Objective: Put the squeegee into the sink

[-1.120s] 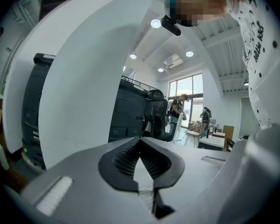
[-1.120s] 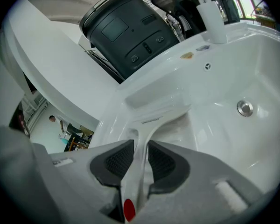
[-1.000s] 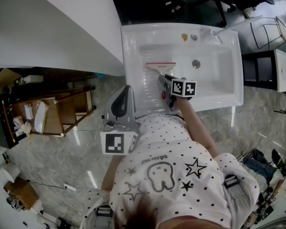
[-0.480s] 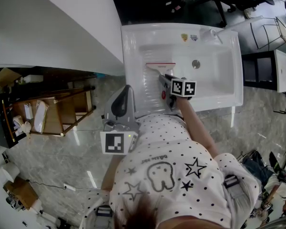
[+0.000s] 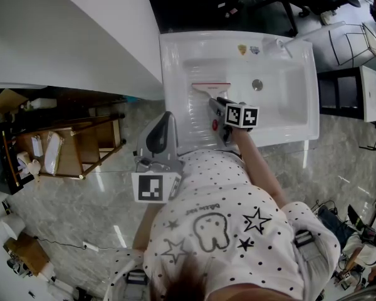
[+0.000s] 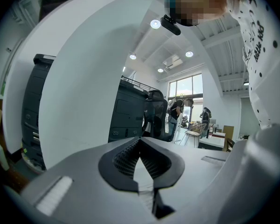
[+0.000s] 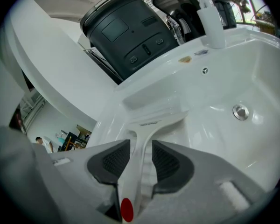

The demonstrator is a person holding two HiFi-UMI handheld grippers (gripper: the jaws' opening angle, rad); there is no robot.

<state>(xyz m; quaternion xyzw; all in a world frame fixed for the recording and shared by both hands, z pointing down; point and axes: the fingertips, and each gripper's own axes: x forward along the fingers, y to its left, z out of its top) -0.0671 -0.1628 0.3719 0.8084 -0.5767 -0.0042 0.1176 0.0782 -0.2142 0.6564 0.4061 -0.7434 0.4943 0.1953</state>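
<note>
The squeegee (image 5: 211,88), white with a red-edged blade, lies in the white sink (image 5: 301,130) at its left side, blade toward the far wall. In the right gripper view its handle (image 7: 142,139) runs back between the jaws, with a red dot at its near end. My right gripper (image 5: 218,104) (image 7: 141,160) points down into the basin. Its jaws have just been opening, and the handle lies between them with a gap on the right side. My left gripper (image 5: 167,116) (image 6: 140,141) is held level outside the sink, shut and empty.
The drain (image 5: 257,84) (image 7: 241,112) sits right of the squeegee. A white bottle (image 7: 210,22) and a black appliance (image 7: 126,31) stand behind the sink. A white counter (image 5: 81,30) is to the left, with a wooden shelf (image 5: 81,146) below it.
</note>
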